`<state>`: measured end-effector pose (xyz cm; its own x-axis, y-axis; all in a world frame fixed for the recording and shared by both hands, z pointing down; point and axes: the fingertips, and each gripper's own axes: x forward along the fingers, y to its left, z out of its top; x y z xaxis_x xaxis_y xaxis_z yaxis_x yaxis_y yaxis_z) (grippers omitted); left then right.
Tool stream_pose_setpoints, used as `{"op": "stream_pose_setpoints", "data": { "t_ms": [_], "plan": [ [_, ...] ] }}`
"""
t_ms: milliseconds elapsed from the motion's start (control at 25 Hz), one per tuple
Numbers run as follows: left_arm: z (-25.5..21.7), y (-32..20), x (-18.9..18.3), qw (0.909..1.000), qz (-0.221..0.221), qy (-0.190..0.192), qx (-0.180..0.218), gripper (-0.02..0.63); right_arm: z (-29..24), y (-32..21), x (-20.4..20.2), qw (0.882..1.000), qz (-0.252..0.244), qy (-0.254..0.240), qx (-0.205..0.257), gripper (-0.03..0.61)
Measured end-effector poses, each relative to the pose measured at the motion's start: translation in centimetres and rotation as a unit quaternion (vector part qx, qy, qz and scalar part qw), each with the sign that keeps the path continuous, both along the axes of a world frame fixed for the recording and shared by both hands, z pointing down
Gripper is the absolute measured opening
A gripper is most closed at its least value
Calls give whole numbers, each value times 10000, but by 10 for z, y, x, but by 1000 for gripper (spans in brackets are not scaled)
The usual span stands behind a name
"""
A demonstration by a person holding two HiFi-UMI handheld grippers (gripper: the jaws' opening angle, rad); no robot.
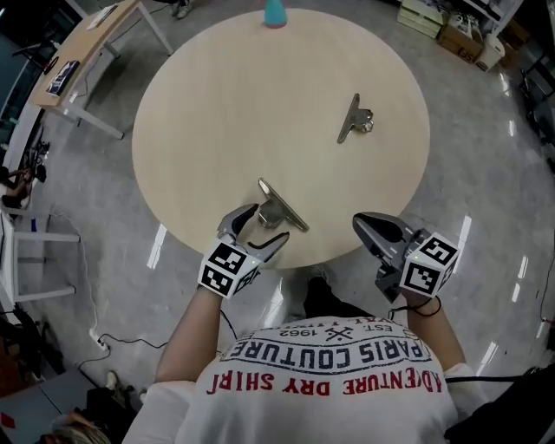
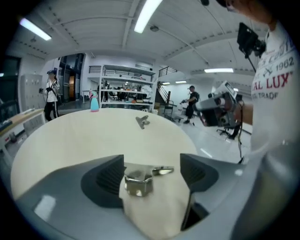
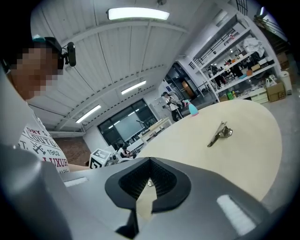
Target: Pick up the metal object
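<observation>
Printed white shirt (image 1: 334, 373) fills the bottom of the head view, and just past it I see both claws at the near edge of the round counter (image 1: 243, 104). On my left claw (image 1: 267, 224) the jaws stand spread wide, and the metal clip (image 1: 282, 205) lies on the counter between them. From the left gripper view, the metal clip (image 2: 138, 180) sits close against the left-hand jaw with a clear gap to the other, so I read the left claw (image 2: 152, 173) as not pinching it. I see my right claw (image 1: 359, 220) pressed together and holding nothing, hovering off the counter's rim, well apart from the clip. A second clip (image 1: 355, 118) lies farther out toward the right side of the counter, and a blue bottle (image 1: 275, 13) stands at the far edge
</observation>
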<state>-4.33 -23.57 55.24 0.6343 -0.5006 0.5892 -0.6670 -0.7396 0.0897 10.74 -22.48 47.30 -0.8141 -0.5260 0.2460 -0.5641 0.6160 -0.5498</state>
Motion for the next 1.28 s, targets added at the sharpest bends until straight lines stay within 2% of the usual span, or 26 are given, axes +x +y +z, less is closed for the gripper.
{"op": "stream_pose_setpoints", "data": {
  "t_ms": [120,240,400,560,800,1040,1160,1280],
  "plan": [
    [32,-11,0,9985,230,-499,-81,370,11,-13,-2,9999,-53,3,-109,2],
    [52,-12,-4,9958,334,-829,-198,370,10,-17,-8,9997,-138,157,-95,1],
    [67,-15,-3,9945,335,-864,-495,368,11,-21,-11,9995,-192,178,-160,2],
    [76,-16,-3,9910,509,-1136,-501,330,12,-23,-13,9995,-202,142,-220,1],
    [79,-21,1,9921,489,-1052,-469,287,19,-28,-10,9993,-185,150,-290,2],
    [76,-19,1,9917,458,-1111,-463,284,21,-17,-12,9991,-172,175,-352,0],
    [61,-19,9,9945,369,-924,-323,282,18,-13,-13,9988,-245,358,-231,2],
    [23,-19,20,9986,252,-470,-22,282,13,-13,-14,9990,-258,359,-104,2]
  ]
}}
